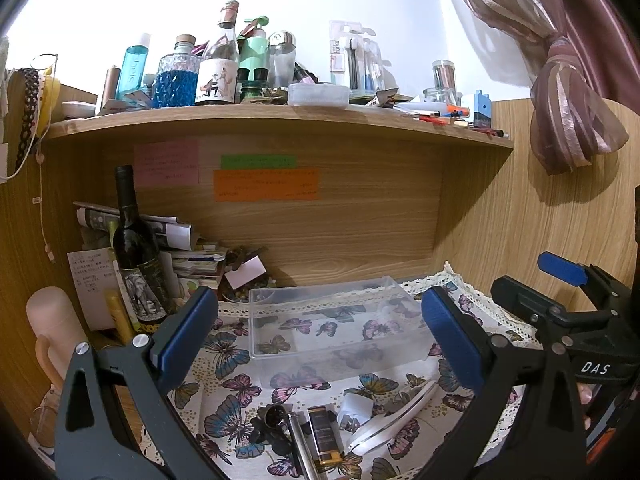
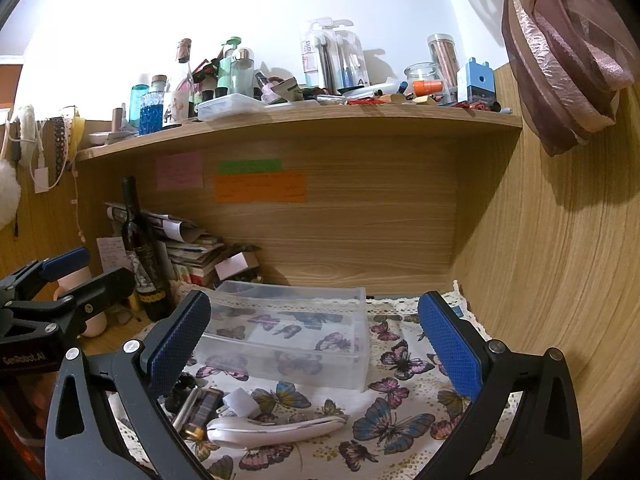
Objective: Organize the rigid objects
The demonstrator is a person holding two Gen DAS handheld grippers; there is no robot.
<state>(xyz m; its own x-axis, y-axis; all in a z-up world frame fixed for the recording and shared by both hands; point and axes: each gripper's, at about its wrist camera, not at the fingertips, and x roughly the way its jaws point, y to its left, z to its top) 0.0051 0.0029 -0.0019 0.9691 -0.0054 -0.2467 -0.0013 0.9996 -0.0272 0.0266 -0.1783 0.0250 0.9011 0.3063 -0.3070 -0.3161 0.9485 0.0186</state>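
Note:
A clear plastic box (image 1: 332, 324) stands empty on the butterfly cloth (image 1: 224, 392); it also shows in the right wrist view (image 2: 288, 336). In front of it lie a white curved handle (image 1: 396, 416) (image 2: 276, 428), a white plug (image 1: 356, 408) (image 2: 240, 402), a dark gold-ended lighter (image 1: 324, 436) (image 2: 202, 412), a metal tube (image 1: 300, 444) and black keys (image 1: 268, 424). My left gripper (image 1: 320, 332) is open, above these items. My right gripper (image 2: 316, 340) is open, to their right. Each gripper shows in the other's view (image 1: 560, 292) (image 2: 60, 284).
A dark wine bottle (image 1: 136, 252) and stacked papers (image 1: 176, 236) stand at the back left. A pink flask (image 1: 52, 320) is at the far left. The shelf (image 1: 280, 120) above is crowded with bottles. A wooden wall (image 2: 560, 280) closes the right side.

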